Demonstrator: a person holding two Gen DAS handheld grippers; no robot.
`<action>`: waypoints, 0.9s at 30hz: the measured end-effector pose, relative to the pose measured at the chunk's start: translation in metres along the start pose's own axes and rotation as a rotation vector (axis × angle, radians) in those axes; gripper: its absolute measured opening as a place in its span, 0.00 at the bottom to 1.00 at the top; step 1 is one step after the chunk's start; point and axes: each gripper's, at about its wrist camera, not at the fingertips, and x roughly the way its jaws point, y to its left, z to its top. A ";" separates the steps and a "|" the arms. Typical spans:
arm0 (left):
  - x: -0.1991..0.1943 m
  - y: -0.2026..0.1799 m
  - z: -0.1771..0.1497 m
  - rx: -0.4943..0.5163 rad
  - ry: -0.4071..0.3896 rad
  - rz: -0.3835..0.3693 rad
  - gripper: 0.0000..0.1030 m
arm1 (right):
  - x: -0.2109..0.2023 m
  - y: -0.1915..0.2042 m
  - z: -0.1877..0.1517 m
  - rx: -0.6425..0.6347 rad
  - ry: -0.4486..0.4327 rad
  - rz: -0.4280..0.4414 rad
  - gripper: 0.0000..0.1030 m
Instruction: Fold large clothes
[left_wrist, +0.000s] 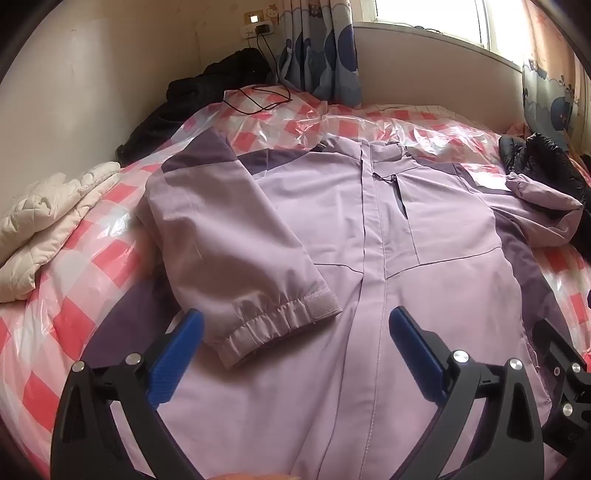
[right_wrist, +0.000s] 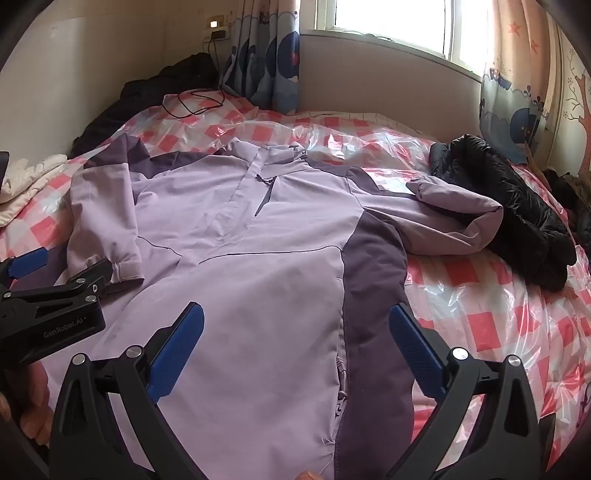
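Plastic sheeting (right_wrist: 491, 306) over the bed could slip or bunch under the lilac jacket (right_wrist: 240, 277) spread mid-bed, its far-side sleeve (right_wrist: 458, 225) could drag the black coat (right_wrist: 517, 206), and the left gripper (left_wrist: 295, 354) and right gripper (right_wrist: 295, 350), both wide and empty, might pinch one layer.

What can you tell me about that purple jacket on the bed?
The jacket is pale lilac with darker purple shoulder and side panels, in smooth shell-like fabric. It lies front up, closed, on the plastic-covered checked bedspread. One sleeve is folded across the chest, elastic cuff showing; the other sleeve trails sideways against a black puffy garment. Neither gripper touches it.
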 end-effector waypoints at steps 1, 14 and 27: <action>0.000 0.000 0.000 0.003 -0.001 0.001 0.93 | 0.000 0.000 0.000 -0.002 -0.004 -0.003 0.94; 0.003 -0.001 -0.003 0.017 0.006 0.012 0.93 | -0.001 0.001 -0.001 -0.004 0.002 -0.009 0.94; 0.010 -0.004 -0.010 0.028 0.025 0.000 0.93 | 0.004 -0.004 -0.002 0.014 0.017 -0.020 0.94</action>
